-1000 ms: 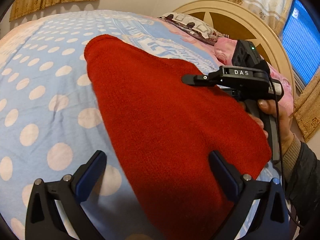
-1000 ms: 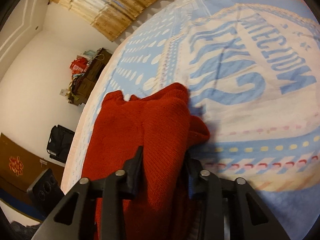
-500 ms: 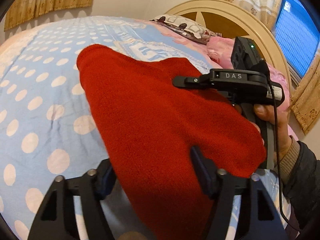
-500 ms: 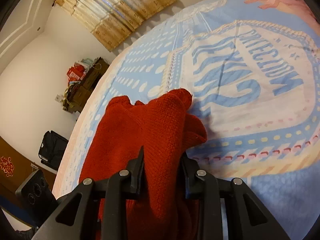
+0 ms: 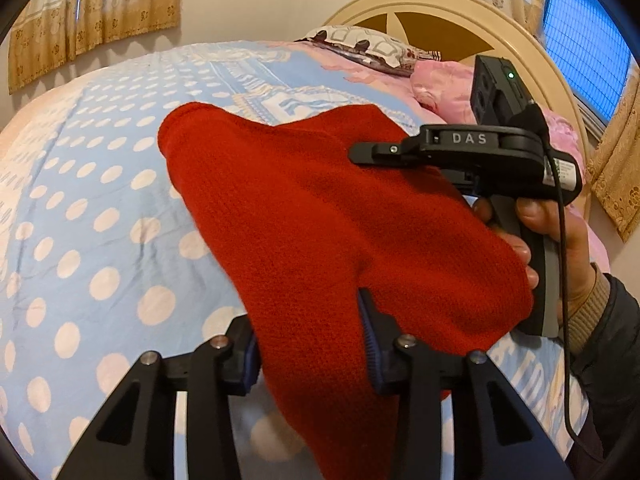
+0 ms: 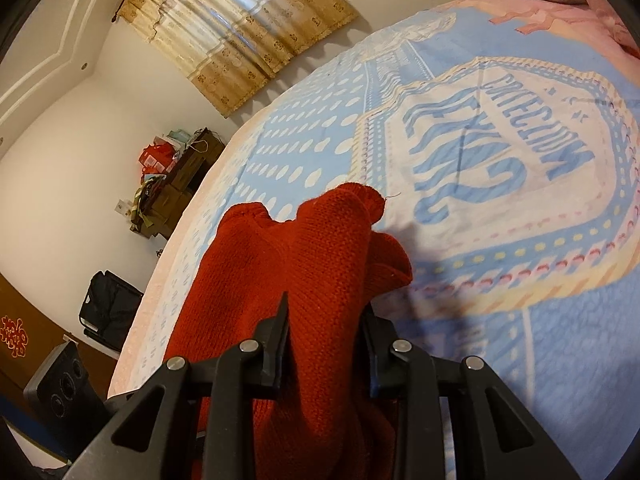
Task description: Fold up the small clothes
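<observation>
- Left wrist view: my left gripper (image 5: 310, 344), wide open and clear of the cloth a second ago, now straddles the near edge of the red knit garment (image 5: 312, 216); its jaws are closing with knit between them, pads touching the bunched fold.
- Right gripper (image 6: 326, 340) stays clamped on the opposite edge, as a second ago.
- Both ends held means I judge the garment ready to lift and carry over for a fold.
- Garment lies half raised off the bed (image 5: 92, 216), its far corner resting on the dotted cover.
- Open room: bare cover left and ahead. Headboard (image 5: 452, 20) and pillows (image 5: 360, 46) stand well apart.
</observation>
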`<state>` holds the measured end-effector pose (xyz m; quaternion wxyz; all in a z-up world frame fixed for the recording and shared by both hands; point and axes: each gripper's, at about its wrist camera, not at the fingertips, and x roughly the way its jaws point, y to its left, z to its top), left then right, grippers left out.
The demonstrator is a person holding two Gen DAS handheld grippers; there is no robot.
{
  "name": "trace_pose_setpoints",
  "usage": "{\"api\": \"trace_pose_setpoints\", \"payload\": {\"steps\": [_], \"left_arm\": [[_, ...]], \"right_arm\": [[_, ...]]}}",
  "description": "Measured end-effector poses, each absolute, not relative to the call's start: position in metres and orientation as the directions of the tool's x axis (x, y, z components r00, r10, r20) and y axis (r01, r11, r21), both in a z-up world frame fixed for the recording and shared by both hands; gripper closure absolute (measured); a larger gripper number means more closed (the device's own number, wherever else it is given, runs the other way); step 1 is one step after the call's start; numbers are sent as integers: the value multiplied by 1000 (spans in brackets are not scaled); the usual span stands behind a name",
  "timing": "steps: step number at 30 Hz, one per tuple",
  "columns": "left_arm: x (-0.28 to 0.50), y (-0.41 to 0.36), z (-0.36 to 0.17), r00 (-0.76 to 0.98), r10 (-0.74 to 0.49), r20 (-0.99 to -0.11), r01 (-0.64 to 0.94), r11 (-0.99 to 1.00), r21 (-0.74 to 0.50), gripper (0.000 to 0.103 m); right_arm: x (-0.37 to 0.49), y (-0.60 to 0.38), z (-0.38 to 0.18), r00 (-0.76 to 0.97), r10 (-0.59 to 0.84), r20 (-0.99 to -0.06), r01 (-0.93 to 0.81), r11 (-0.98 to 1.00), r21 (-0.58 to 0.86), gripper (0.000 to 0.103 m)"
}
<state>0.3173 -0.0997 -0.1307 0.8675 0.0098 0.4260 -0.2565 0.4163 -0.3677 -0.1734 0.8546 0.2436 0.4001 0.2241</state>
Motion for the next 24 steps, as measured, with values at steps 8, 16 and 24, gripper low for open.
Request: {"api": "trace_pose_setpoints", "payload": {"steps": [8,16,24], "left_arm": [[300,-84,-125,511,-428,-746,458,870,-185,62],[276,-51,-116,543,-404,-737,424,889,-175,62],[253,-22,-108,592,-361,-720,366,917,-159,63]], "right_arm": [[395,-345,-170,572,596,-564,-210,771,602,74],[370,-296,-155,555,644,-527,-280,741,611,74],[357,-251,-147,527,680,-511,-330,717,614,74]]}}
